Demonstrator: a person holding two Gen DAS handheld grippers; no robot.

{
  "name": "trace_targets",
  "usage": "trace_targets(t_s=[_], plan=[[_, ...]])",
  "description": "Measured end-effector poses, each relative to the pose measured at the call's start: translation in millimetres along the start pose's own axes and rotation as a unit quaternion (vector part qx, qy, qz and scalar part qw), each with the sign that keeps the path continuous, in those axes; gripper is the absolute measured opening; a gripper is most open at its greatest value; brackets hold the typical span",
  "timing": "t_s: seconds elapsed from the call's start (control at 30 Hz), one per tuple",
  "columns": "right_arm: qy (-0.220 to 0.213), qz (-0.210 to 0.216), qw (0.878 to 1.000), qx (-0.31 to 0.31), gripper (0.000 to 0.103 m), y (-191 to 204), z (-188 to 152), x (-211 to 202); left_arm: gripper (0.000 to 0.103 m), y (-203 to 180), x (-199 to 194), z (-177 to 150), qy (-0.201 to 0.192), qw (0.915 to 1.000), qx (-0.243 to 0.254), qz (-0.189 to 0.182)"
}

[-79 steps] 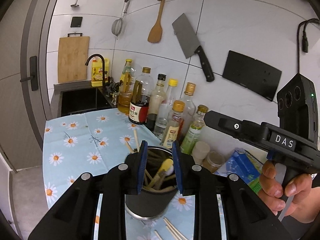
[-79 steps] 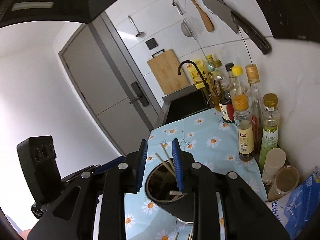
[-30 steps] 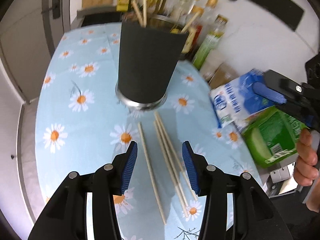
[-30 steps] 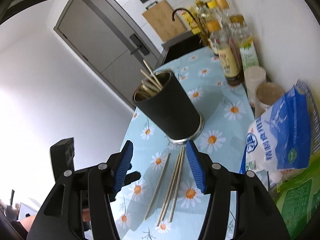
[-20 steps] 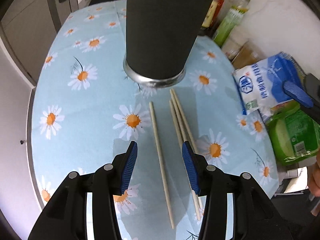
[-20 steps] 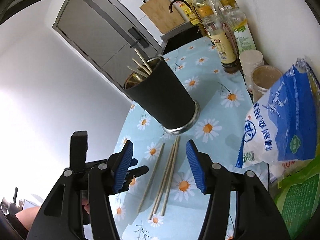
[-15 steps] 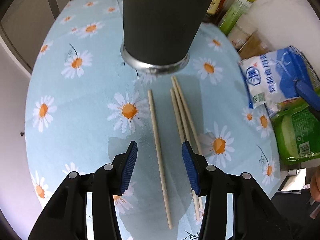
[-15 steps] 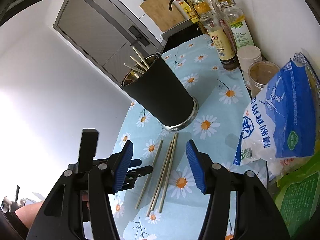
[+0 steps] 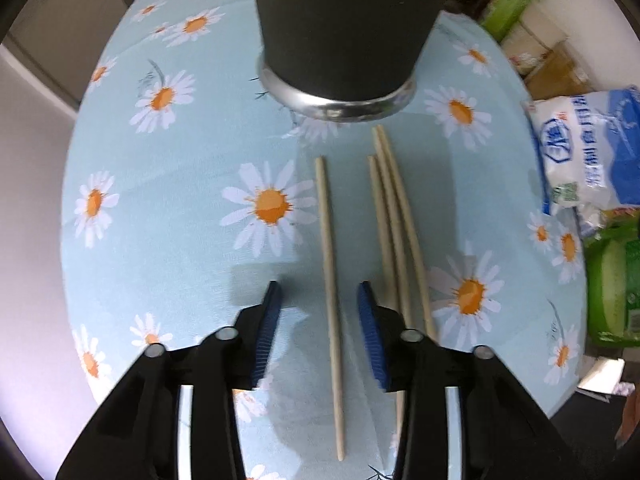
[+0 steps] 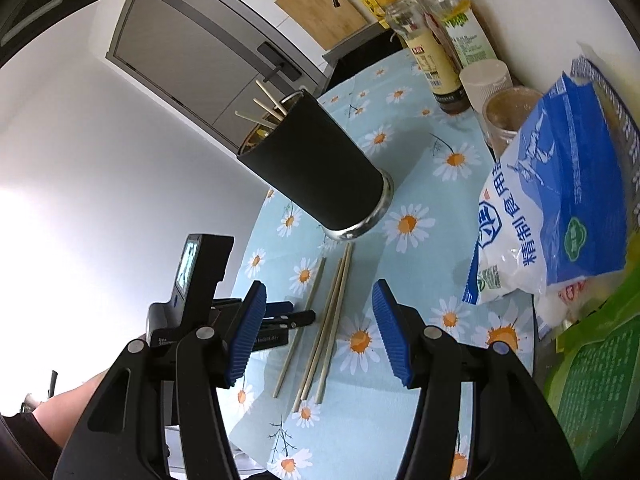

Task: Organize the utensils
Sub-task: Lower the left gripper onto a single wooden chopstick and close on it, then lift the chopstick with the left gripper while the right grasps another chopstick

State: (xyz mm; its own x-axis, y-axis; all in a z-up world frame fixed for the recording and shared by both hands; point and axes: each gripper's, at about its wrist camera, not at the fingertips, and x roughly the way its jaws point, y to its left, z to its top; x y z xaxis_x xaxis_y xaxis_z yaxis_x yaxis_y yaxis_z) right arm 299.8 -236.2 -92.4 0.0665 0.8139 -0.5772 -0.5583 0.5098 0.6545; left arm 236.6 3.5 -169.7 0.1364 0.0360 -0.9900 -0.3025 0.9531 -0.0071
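Several wooden chopsticks lie on the daisy tablecloth before a black utensil holder (image 9: pixel 340 28) with a steel base. One single chopstick (image 9: pixel 329 248) lies apart at the left; three more chopsticks (image 9: pixel 394 224) lie together to its right. My left gripper (image 9: pixel 319 300) is open and low over the cloth, its blue pads on either side of the single chopstick. My right gripper (image 10: pixel 318 304) is open and higher up, above the chopsticks (image 10: pixel 330 324). The holder (image 10: pixel 316 168) has more chopsticks standing in it. The left gripper (image 10: pixel 280 318) shows there beside the single chopstick.
A blue and white salt bag (image 10: pixel 556 208) and a green packet (image 10: pixel 596 384) lie at the right. Oil and sauce bottles (image 10: pixel 436 40) and two small jars (image 10: pixel 508 116) stand along the wall. The table's edge (image 9: pixel 70 208) curves at the left.
My left gripper has come down and forward so the single chopstick now lies between its pads. The right gripper has drifted a little lower and closer to the table.
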Motion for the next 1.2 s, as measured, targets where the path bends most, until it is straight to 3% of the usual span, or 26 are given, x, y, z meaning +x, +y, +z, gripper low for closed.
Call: trace_targets(t_s=[0.1,0.2,0.33,0.5,0.63,0.9,1.13,1.2], plan=[[0.013,-0.003,1.0,-0.006,0.056,0.1,-1.0,6.4,0.029,-0.7,1.1,2.8,0.003,1.0,-0.004,0.004],[0.019,0.006,1.0,0.003,0.056,-2.6,-1.1,10.8,0.011,0.4,0.6,2.9,0.001,1.0,-0.007,0.005],[0.016,0.008,1.0,0.021,0.059,-8.4,2.0,13.2,0.004,3.6,0.2,2.1,-0.003,0.9999,-0.012,0.003],[0.036,0.004,0.999,0.026,0.059,-10.4,6.4,23.2,0.003,15.7,-3.5,-1.3,-0.008,0.9996,-0.02,-0.015],[0.078,-0.02,0.996,0.03,0.059,-7.2,8.7,39.3,0.003,24.6,-8.7,-5.2,-0.023,0.9987,-0.035,-0.028],[0.145,-0.061,0.986,0.054,0.059,-6.4,14.1,75.4,0.003,49.0,-45.5,-23.2,-0.074,0.9943,-0.043,-0.064],[0.182,-0.093,0.978,0.051,0.058,1.5,19.2,104.0,0.003,58.0,-71.0,-35.8,-0.12,0.9894,-0.038,-0.072],[0.185,-0.113,0.976,0.037,0.052,8.7,20.1,111.3,0.003,60.6,-74.4,-38.0,-0.129,0.9876,-0.041,-0.08]])
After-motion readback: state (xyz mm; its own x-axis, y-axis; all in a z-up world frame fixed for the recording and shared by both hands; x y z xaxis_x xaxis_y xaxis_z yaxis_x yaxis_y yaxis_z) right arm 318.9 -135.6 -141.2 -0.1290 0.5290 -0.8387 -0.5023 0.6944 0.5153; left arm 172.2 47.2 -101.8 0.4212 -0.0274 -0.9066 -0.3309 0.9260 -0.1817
